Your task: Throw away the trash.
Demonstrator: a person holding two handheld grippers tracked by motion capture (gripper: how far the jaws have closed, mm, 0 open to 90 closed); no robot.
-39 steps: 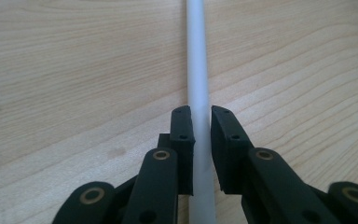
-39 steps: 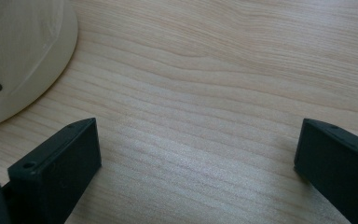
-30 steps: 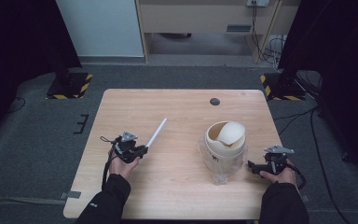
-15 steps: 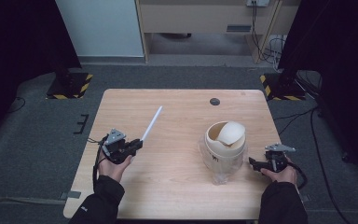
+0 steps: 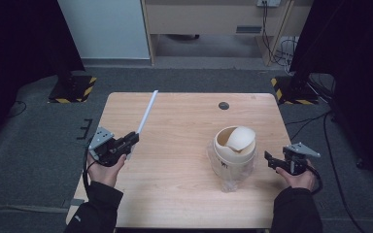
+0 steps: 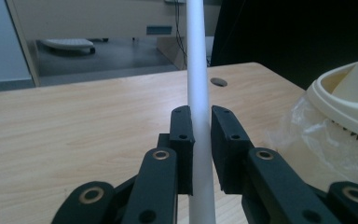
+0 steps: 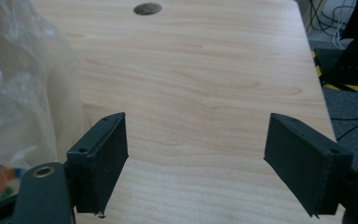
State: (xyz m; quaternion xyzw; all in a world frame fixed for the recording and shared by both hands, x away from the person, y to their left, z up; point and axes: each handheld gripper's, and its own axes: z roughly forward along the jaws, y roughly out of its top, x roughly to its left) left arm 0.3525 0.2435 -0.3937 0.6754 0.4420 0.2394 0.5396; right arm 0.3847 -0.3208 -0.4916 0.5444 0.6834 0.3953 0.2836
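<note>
Since the earlier frames, left gripper [image 5: 130,141] has swung toward the left table edge, carrying the white tube [image 5: 145,112], clenched between its jaws; tube now angles to the upper left of the high view. Right gripper [image 5: 270,159] rests lower right, jaws spread wide, empty. Cream bin [image 5: 234,145] in clear plastic bag [image 5: 228,182] stands centre-right. Table [image 5: 184,121] beyond.

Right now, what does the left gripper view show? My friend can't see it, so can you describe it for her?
The left claw is shut on a long white rod that points away over a light wooden table. At the right edge stands a cream bin with a domed lid, with crinkled clear plastic around it.
</note>
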